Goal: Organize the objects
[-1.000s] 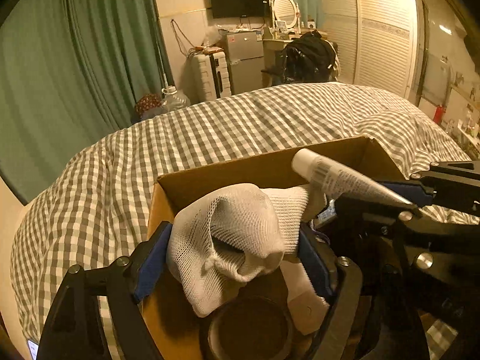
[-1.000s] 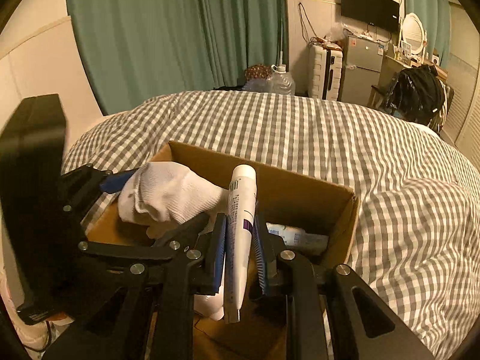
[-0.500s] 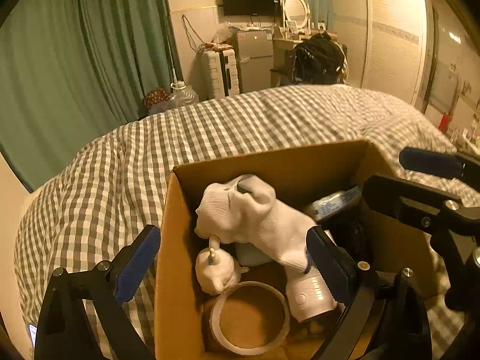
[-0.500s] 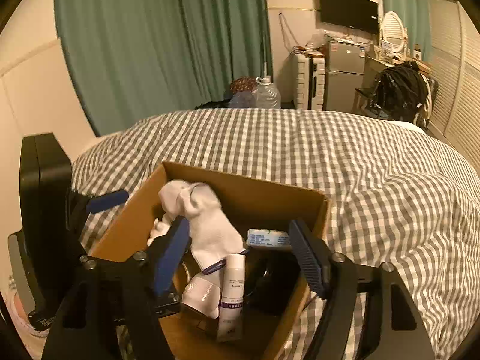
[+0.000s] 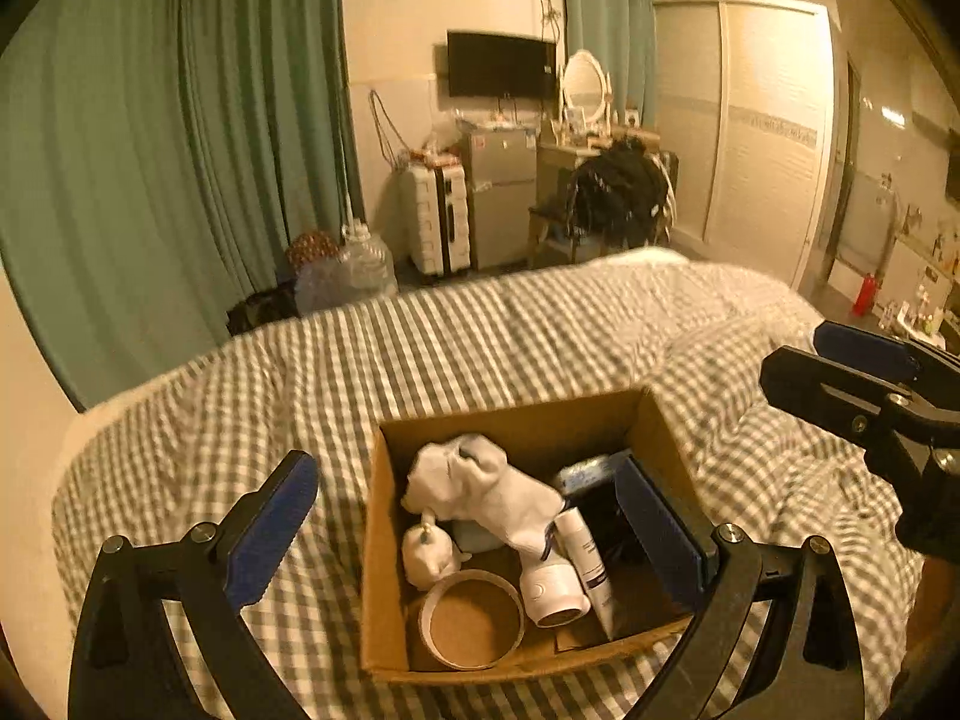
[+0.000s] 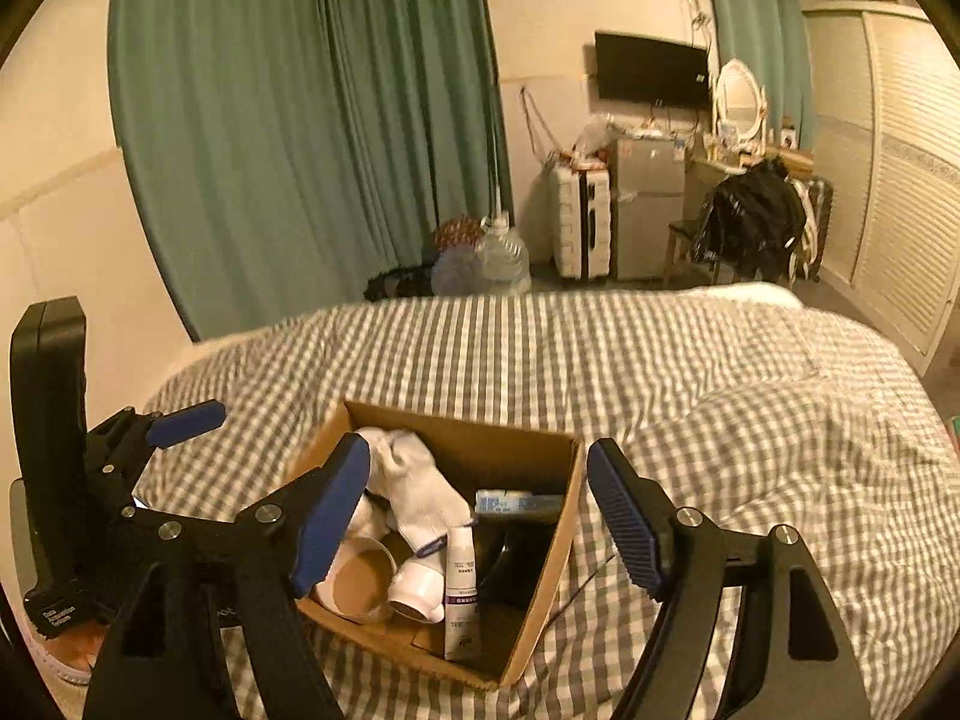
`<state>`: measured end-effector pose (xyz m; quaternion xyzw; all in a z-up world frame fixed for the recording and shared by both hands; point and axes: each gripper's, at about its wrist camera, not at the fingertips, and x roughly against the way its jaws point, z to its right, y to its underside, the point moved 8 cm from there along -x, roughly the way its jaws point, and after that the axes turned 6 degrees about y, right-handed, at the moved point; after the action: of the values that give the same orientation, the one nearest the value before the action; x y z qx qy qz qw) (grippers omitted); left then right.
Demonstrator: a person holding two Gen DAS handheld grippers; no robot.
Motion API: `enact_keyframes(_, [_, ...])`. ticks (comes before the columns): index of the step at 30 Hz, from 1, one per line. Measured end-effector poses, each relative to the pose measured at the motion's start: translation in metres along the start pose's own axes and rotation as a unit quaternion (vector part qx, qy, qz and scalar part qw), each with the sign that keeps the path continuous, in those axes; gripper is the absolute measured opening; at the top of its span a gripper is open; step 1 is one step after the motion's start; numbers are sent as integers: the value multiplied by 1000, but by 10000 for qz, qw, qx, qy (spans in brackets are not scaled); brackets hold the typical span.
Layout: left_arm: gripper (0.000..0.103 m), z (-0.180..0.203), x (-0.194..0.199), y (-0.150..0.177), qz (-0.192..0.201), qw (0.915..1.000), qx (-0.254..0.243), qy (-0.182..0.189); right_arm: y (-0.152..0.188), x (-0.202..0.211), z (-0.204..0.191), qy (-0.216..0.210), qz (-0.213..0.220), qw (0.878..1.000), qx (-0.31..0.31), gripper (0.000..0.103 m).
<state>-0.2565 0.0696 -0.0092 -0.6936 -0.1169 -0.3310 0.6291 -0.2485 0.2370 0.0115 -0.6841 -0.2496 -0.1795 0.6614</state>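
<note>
An open cardboard box (image 5: 375, 546) sits on the checked bed cover; it also shows in the right wrist view (image 6: 558, 528). Inside lie a white sock (image 5: 486, 489) (image 6: 414, 489), a white tube (image 5: 591, 564) (image 6: 461, 588), a tape roll (image 5: 471, 621) (image 6: 360, 585), a small white figurine (image 5: 429, 552), a white jar (image 5: 555, 591) and a dark object (image 6: 516, 558). My left gripper (image 5: 474, 531) is open and empty above the box. My right gripper (image 6: 480, 510) is open and empty, also above the box.
The checked bed cover (image 5: 480, 336) spreads around the box. Beyond the bed are green curtains (image 5: 180, 150), a water jug (image 5: 360, 267), a white suitcase (image 5: 435, 216), a small fridge (image 5: 501, 192) and a chair with a black bag (image 5: 621, 192).
My left gripper opened and let the sock drop into the box. My right gripper opened and let the tube drop in. Both grippers pulled back and up from the box.
</note>
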Motion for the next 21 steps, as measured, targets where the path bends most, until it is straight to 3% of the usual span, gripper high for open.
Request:
enact_keyframes(3, [102,2,30,-13,242,9997,-34,-68,-11,27,0,46,220,9997,-35,78])
enact_keyframes(7, [103,4,73,-28,649,9977,-107,-181,-23,68,-1,127,526,9985,-3,90])
enact_keyframes(14, [103,1,133,-39,1403,9893,-205,-333,-36,130,-3,307,1080,9937,41,96])
enact_keyframes(19, [103,-2,157,-30,1910,9802,-180,-488,-26,157,-10,569,1660,9843,169,99])
enact_keyframes(21, [103,-5,153,-22,1946,9797,-123,-465,-19,157,-9,742,1875,9794,122,100])
